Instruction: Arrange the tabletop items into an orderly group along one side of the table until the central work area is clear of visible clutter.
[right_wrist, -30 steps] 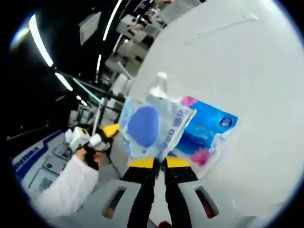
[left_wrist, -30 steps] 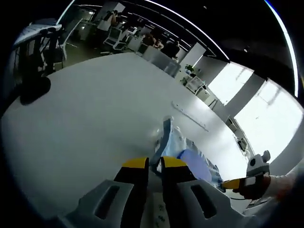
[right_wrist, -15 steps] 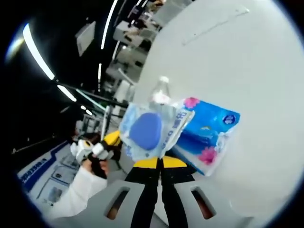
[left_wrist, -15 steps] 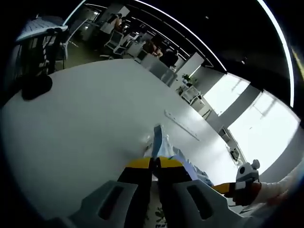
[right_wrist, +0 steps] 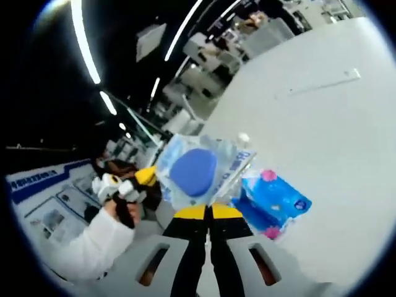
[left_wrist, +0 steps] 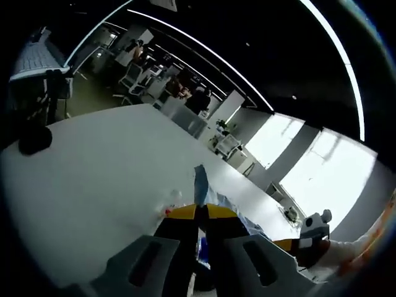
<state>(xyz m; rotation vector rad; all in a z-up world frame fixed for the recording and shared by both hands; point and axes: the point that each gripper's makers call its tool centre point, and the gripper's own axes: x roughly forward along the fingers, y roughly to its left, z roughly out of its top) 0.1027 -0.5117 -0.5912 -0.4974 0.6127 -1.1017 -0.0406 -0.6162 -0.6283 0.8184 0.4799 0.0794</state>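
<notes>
Two grippers closed on one clear packet (right_wrist: pixel 201 170) with a round blue patch, held up off the white worktop (right_wrist: pixel 322 130). In the right gripper view, right gripper (right_wrist: pixel 209 212) with yellow-tipped jaws pressed together on the packet's lower edge, flat printed face turned to the camera, long axis running up and away from the jaws, tilted slightly toward the view's right. Left gripper (right_wrist: pixel 143 176) reaching in from the view's left, gripped by a hand (right_wrist: pixel 120 207) in a white sleeve, its yellow tip touching the packet's side edge. In the left gripper view, left gripper (left_wrist: pixel 199 212) clamped on the same packet (left_wrist: pixel 200 189), seen edge-on as a thin blue strip rising straight out from between the jaws; right gripper (left_wrist: pixel 288 244) entering from the view's right. Below the packet in the right gripper view, a blue tissue pack (right_wrist: pixel 274 201) with pink flowers lying on the worktop, long axis slanting toward the lower right. Farther back, a thin ruler-like strip (right_wrist: pixel 322 82) flat on the worktop. Behind the packet's top edge, a small white cap (right_wrist: pixel 244 138), body hidden.
</notes>
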